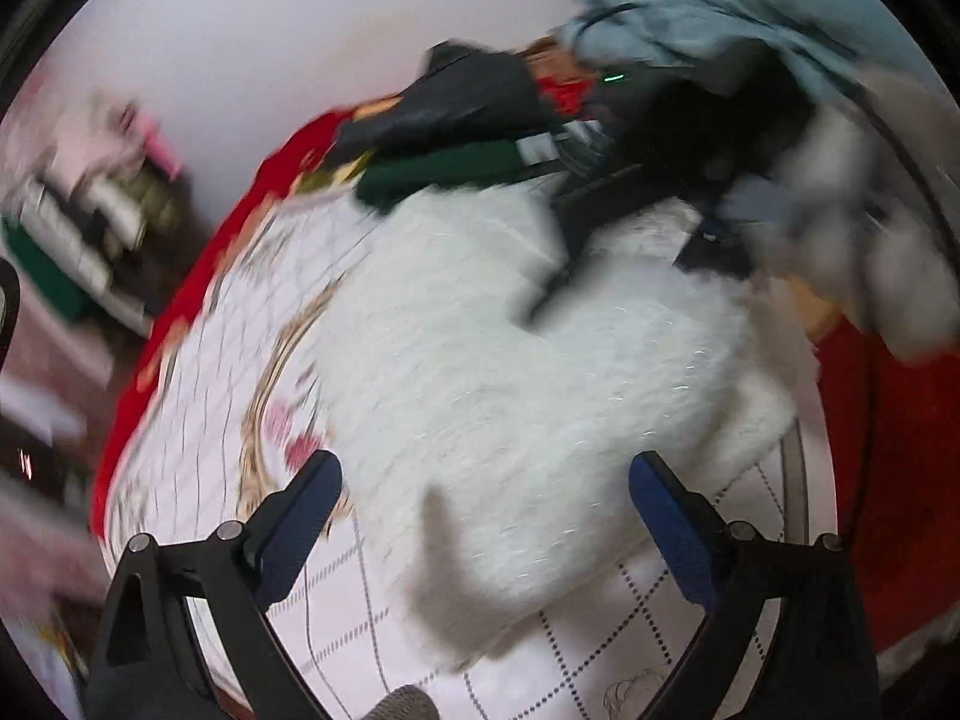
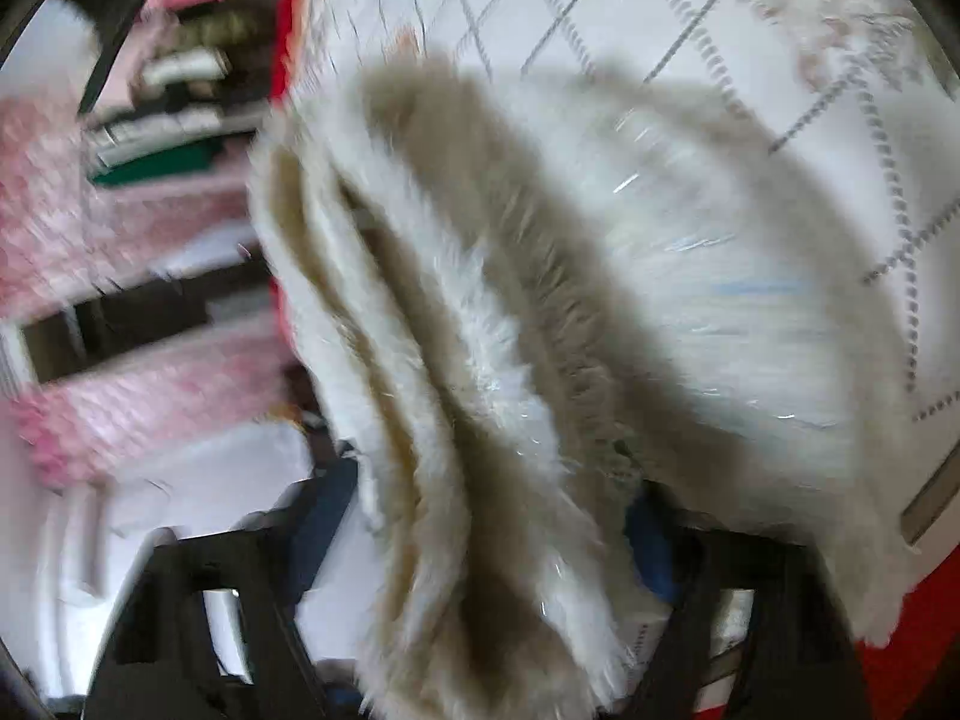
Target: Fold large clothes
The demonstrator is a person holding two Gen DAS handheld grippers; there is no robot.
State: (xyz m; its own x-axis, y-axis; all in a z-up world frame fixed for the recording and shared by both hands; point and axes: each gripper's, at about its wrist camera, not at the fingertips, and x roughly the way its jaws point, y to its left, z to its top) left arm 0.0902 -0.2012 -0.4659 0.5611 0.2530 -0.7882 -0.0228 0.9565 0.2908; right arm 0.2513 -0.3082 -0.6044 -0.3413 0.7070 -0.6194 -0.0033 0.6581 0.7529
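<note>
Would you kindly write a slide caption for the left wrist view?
Open left gripper above a fluffy white garment on a white quilted bedspread.

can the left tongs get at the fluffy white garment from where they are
Probably yes. The left tongs stand open right over the white fluffy garment on the quilted cover, with nothing between them and the near edge of the fabric.

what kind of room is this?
Probably a bedroom at home: a white quilted bedspread with red border, a fluffy white garment spread on it, and folded clothes stacked on shelves beside it.
</note>
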